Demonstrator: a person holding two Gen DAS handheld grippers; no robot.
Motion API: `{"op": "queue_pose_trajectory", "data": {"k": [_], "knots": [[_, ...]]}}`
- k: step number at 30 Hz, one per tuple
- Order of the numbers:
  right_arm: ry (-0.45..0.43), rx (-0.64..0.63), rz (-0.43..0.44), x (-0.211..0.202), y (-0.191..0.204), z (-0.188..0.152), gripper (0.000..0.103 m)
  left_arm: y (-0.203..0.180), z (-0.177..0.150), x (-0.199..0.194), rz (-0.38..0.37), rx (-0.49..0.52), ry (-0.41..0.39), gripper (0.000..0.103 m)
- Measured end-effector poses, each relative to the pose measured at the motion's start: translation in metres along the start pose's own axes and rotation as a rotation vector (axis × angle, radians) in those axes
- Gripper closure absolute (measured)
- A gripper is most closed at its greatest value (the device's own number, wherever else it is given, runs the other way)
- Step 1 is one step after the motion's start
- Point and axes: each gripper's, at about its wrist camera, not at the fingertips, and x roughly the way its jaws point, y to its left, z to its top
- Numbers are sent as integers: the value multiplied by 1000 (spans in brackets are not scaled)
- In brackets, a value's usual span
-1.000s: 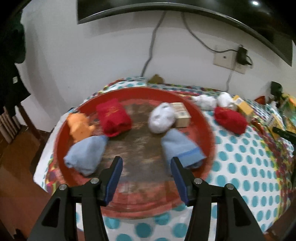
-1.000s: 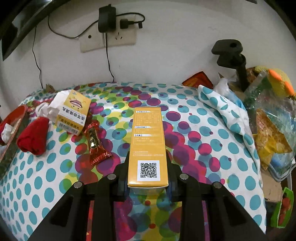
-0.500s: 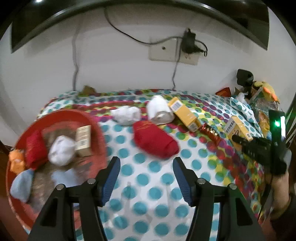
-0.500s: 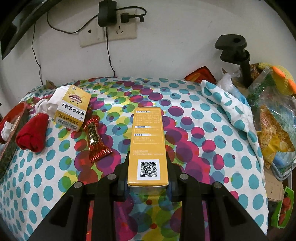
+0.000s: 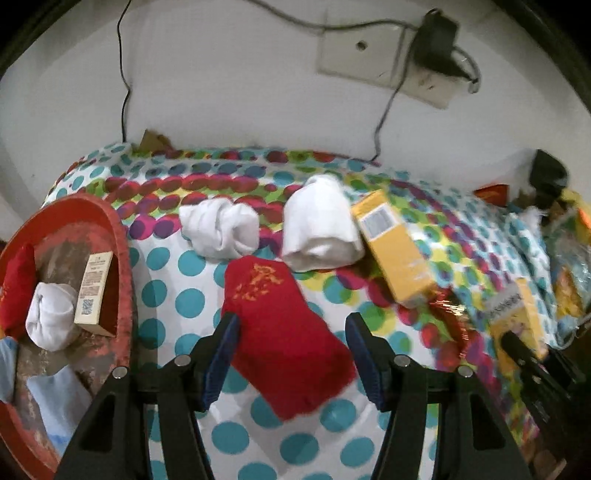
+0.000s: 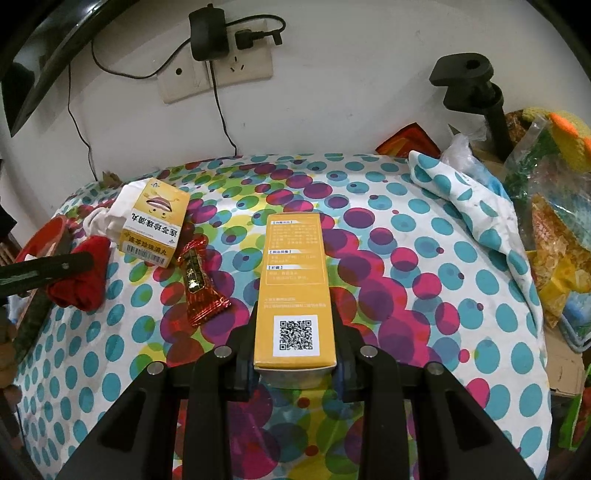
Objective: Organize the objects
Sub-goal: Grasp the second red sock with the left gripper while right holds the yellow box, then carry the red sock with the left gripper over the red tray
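So the red rolled sock (image 5: 284, 339) is lying on the polka-dot tablecloth (image 5: 177, 295), right between the blue pads of your left gripper (image 5: 291, 354). The jaws have just been opening and stand wide, one on each side of the sock with gaps showing, so nothing is pinched there.

Your right gripper (image 6: 295, 354) is clamped on the long yellow box (image 6: 295, 288), the QR-code end nearest the camera, box pointing away along the fingers and held above the cloth.

Working outward from the sock: two white rolled socks sit just behind it, the left white roll (image 5: 221, 230) and the right white roll (image 5: 319, 229), and the right one touches a second yellow box (image 5: 395, 247) lying at a tilt. A red candy wrapper (image 6: 201, 286) lies beside that box.

Off to the left is the red tray (image 5: 122, 258), already holding a small cream box (image 5: 92, 291), a white sock (image 5: 50, 319), a red bundle (image 5: 14, 288) and something light blue (image 5: 59, 402).

On the wall behind there's a socket plate (image 6: 218, 74) with a black charger (image 6: 208, 31) plugged in.
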Motion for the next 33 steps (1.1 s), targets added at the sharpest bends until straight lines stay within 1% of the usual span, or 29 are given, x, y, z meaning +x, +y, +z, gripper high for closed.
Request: {"op": "queue_pose_trajectory", "data": {"k": [2, 4, 10, 14, 16, 17, 18, 20, 23, 25, 31, 33], "knots": [[0, -7, 2, 0, 2, 0, 75, 3, -2, 8, 2, -22, 5, 42], [1, -10, 4, 1, 3, 0, 75, 3, -4, 12, 16, -22, 3, 42], [1, -12, 4, 0, 3, -1, 75, -6, -10, 19, 45, 21, -17, 42], [1, -9, 13, -1, 3, -2, 75, -6, -13, 18, 35, 35, -25, 43], [1, -7, 15, -1, 3, -2, 75, -5, -14, 16, 24, 45, -30, 50], [1, -10, 12, -1, 3, -2, 75, -5, -15, 15, 18, 57, -29, 58], [1, -12, 11, -2, 3, -2, 75, -5, -15, 14, 22, 67, -32, 63], [5, -17, 7, -1, 3, -2, 75, -4, -16, 10, 7, 70, -34, 68], [6, -26, -2, 0, 4, -2, 75, -3, -18, 4, -19, 62, -26, 72], [6, -32, -8, 1, 4, -2, 75, -4, -21, 0, -31, 69, -27, 73], [6, -38, -14, 1, 8, -1, 75, -14, -36, -18, -44, 144, -49, 73], [6, -40, -16, 1, 7, -1, 75, -15, -42, -24, -66, 157, -44, 73]]}}
